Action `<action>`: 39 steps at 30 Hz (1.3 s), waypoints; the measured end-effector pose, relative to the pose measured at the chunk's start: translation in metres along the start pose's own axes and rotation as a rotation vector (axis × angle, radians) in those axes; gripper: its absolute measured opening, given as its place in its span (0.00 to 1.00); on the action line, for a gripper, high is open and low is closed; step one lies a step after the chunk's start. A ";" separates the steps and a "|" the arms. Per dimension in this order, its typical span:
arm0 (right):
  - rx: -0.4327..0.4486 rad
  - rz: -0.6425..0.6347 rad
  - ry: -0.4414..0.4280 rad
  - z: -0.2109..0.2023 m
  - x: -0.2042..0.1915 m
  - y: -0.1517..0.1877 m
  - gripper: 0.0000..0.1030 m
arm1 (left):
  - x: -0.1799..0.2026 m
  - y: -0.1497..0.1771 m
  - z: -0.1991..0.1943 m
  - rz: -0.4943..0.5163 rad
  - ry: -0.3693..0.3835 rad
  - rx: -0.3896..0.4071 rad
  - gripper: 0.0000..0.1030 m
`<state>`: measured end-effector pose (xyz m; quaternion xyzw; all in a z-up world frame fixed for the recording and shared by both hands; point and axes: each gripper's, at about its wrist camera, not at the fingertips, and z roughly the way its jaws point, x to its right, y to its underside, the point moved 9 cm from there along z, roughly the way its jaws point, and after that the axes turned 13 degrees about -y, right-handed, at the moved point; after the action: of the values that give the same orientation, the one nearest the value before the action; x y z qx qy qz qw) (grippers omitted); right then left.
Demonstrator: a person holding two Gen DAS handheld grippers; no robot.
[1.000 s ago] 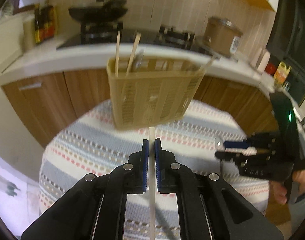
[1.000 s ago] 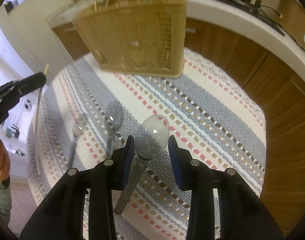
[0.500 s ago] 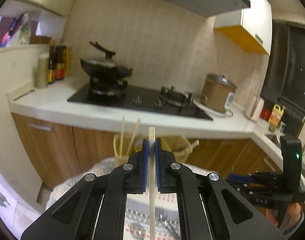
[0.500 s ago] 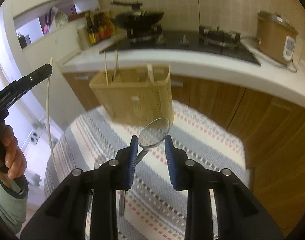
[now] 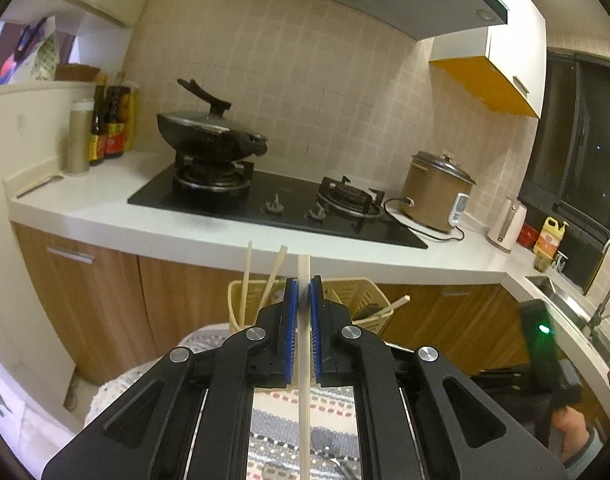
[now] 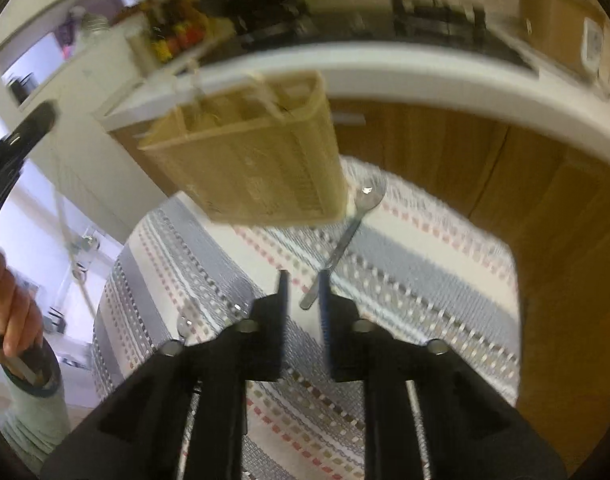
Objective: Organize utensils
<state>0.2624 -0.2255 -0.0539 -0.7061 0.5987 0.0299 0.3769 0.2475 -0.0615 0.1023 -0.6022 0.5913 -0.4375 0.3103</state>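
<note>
On striped cloth (image 6: 405, 288) of small table: slotted tan basket (image 6: 257, 160) standing upright, two chopsticks (image 5: 247, 280) already poking up from its left end, another (image 5: 385, 310) leaning out at the right; so sorting judged partly done

Left gripper (image 5: 304, 300): clamped tight on a pale chopstick (image 5: 304, 380), stick upright between the blue pads (image 5: 291, 332), basket just beyond the fingertips; not yet dropped in

Right gripper (image 6: 303, 292): fingers a narrow gap apart, nothing seen between them; view badly blurred. Spoon (image 6: 345, 236) ahead of the tips, bowl beside basket's right lower corner; lying or falling, cannot tell

Left to do, by judgement: held chopstick into basket, that spoon, plus more spoons loose on the cloth (image 6: 185, 322), (image 5: 321, 440)

Surface: woven cloth, grey, cream and pink bands, soft, likely to let thin handles lie flat and hard to pinch

Room: kitchen; white counter (image 5: 105, 208), wood cabinet doors below, black gas hob with lidded wok (image 5: 209, 136), brown rice cooker (image 5: 437, 192), sauce bottles (image 5: 109, 128), sink tap (image 5: 609, 276) far right, dark window
</note>
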 end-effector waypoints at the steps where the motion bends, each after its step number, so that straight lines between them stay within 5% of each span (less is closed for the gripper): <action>1: -0.011 0.042 -0.003 0.006 0.012 -0.002 0.30 | -0.001 0.003 0.002 0.000 0.006 -0.008 0.04; 3: -0.014 0.102 0.017 0.018 0.033 -0.008 0.47 | -0.002 0.006 0.005 0.004 0.011 -0.015 0.04; 11: -0.059 0.137 0.090 0.090 0.039 -0.004 0.43 | -0.013 0.016 0.016 -0.004 0.022 -0.039 0.04; 16: -0.082 -0.043 0.326 0.101 0.027 0.005 0.12 | -0.025 0.017 0.019 -0.022 0.017 -0.043 0.04; 23: -0.168 0.011 0.186 0.073 0.024 0.051 0.04 | -0.027 0.021 0.020 -0.033 0.026 -0.050 0.04; 28: -0.222 -0.026 0.200 0.060 0.022 0.066 0.04 | -0.021 0.023 0.021 -0.031 0.043 -0.060 0.04; 31: -0.173 -0.014 0.204 0.056 0.022 0.044 0.08 | -0.019 0.025 0.021 -0.024 0.044 -0.061 0.04; 35: -0.107 0.050 0.205 0.061 0.031 0.007 0.50 | -0.022 0.024 0.020 -0.016 0.037 -0.060 0.04; 39: -0.096 0.129 0.216 0.076 0.054 -0.017 0.50 | -0.028 0.021 0.022 -0.022 0.035 -0.057 0.04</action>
<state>0.3233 -0.2269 -0.1270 -0.6823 0.6781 0.0063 0.2733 0.2600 -0.0389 0.0695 -0.6095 0.6021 -0.4343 0.2781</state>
